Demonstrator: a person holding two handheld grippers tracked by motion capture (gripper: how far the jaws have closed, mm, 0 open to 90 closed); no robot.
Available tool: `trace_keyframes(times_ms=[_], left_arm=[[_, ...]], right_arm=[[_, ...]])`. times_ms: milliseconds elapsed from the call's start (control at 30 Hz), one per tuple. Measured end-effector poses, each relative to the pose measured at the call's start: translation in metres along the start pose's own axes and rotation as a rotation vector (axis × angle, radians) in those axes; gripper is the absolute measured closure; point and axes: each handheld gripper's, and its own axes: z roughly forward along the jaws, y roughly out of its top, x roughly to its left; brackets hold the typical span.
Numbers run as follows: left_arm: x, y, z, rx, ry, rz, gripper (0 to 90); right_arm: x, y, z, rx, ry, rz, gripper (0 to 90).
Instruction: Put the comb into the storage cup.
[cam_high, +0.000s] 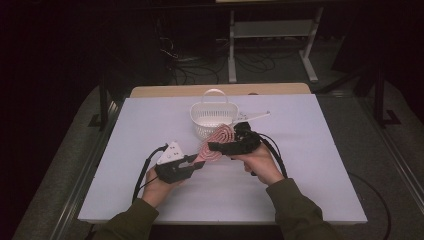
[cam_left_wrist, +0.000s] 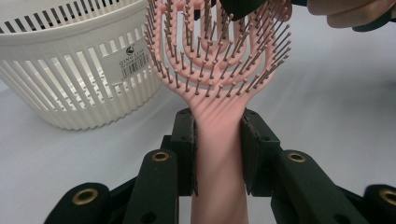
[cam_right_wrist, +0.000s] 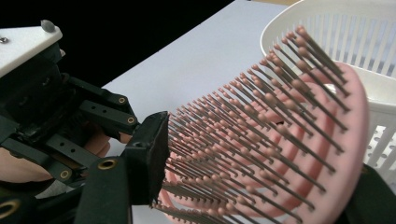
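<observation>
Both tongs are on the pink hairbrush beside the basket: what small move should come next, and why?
Probably finish closing the right tongs on the pink hairbrush head. The left tongs already clamp its handle, while the right gripper view shows one pad against the bristles and the head between the jaws, so a handover looks underway. The white basket stands just behind, a likely destination.

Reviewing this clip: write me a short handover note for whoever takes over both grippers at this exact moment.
Left gripper: shut on the handle of the pink hairbrush, held above the table.
Right gripper: jaws around the brush head, one pad against the bristle tips; firm grip not confirmed.
White basket: upright just behind the brush; what it holds cannot be told.
Done: brush lifted and brought to the basket.
Left: probably secure the right grip, release the left, put the brush in the basket.
</observation>
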Motion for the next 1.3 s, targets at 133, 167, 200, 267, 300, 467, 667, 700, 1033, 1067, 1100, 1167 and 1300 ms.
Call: trace_keyframes(times_ms=[133,167,200,267,300,467,667,700,1033,1067,1100,1167,1300], left_arm=[[0.0007,-0.0004,0.0003,0.0,-0.002,-0.003,70.3],[0.0012,-0.0008,0.0004,0.0,-0.007,-0.009,70.3],[0.0018,-0.0013,0.0007,0.0,-0.011,-0.011,70.3],[0.0016,-0.0016,0.0012,0.004,-0.013,-0.011,70.4],[0.0015,-0.0017,0.0016,0.004,-0.015,-0.012,70.4],[0.0018,-0.0017,0.002,0.001,-0.023,-0.014,70.4],[0.0018,-0.0019,0.0028,0.009,-0.027,-0.013,70.5],[0.0019,-0.0019,0.003,0.01,-0.028,-0.013,70.5],[0.0017,-0.0024,0.0055,0.022,-0.041,-0.014,71.0],[0.0018,-0.0024,0.0059,0.024,-0.043,-0.013,71.0],[0.0018,-0.0024,0.0059,0.024,-0.043,-0.013,71.0],[0.0019,-0.0024,0.0062,0.025,-0.046,-0.012,71.1],[0.0021,-0.002,0.0059,0.019,-0.051,-0.016,71.2]], right_arm=[[0.0002,0.0003,-0.0007,-0.004,0.013,0.008,44.4],[0.0002,0.0003,-0.0007,-0.004,0.013,0.008,44.4],[0.0,0.0003,-0.0006,-0.006,0.02,0.012,45.8],[-0.0002,0.0002,-0.0006,-0.005,0.024,0.016,46.8],[-0.0004,0.0002,-0.0007,-0.005,0.026,0.017,47.2],[-0.0011,0.0004,-0.0016,-0.015,0.051,0.033,50.5],[-0.0011,0.0002,-0.0017,-0.015,0.068,0.034,53.2],[-0.0011,0.0002,-0.0017,-0.015,0.068,0.034,53.2],[-0.0007,0.0005,-0.0017,-0.023,0.094,0.04,58.4],[-0.0008,0.0007,-0.0021,-0.029,0.102,0.05,59.9],[-0.0005,0.0007,-0.0021,-0.03,0.102,0.051,60.2],[0.0001,0.0008,-0.0021,-0.034,0.106,0.05,60.8],[0.0012,0.0012,-0.003,-0.043,0.113,0.046,61.6]])
